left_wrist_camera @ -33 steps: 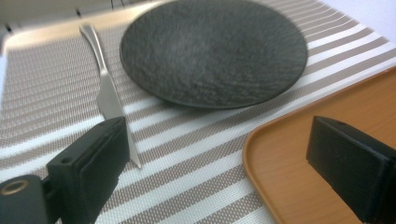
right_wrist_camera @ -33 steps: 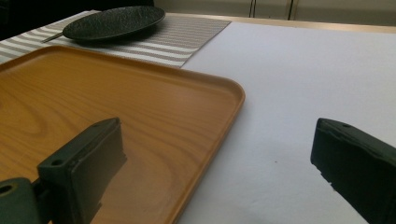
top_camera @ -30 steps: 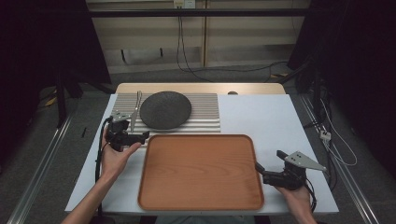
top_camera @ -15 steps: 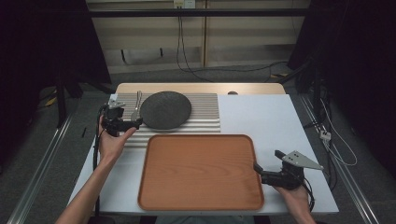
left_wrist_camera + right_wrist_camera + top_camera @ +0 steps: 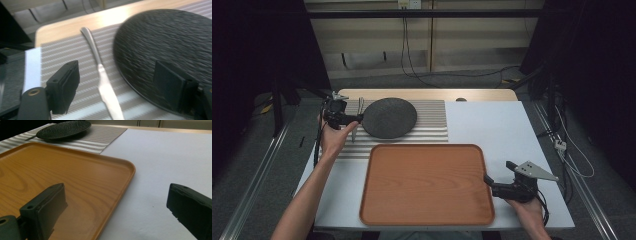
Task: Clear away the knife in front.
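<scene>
- At 10 o'clock on the table, left gripper (image 5: 358,119) level, nosed up to the 9 o'clock rim of the dark plate (image 5: 389,117).
- Jaws just been closing, yet not clamped: in the left gripper view 1 jaw over the plate's edge, the other out over the striped placemat (image 5: 62,52), pads pressing on nothing.
- Between those jaws, a table knife (image 5: 103,75) flat on the placemat, just beside the plate rim, handle pointing away; apparently the thing being lined up, though the plate edge sits just as close, so target judged, not certain.
- Plate resting on the placemat at 12 o'clock, well clear of the wooden tray (image 5: 427,185) at 6 o'clock, tray bare and likely waiting to receive things.
- At 4 o'clock, right gripper (image 5: 486,179) parked low at the tray's right edge, jaws spread wide and released, 1 over the tray rim (image 5: 125,167), 1 over the white tabletop (image 5: 160,157); probably placed to steady or lift the tray later.
</scene>
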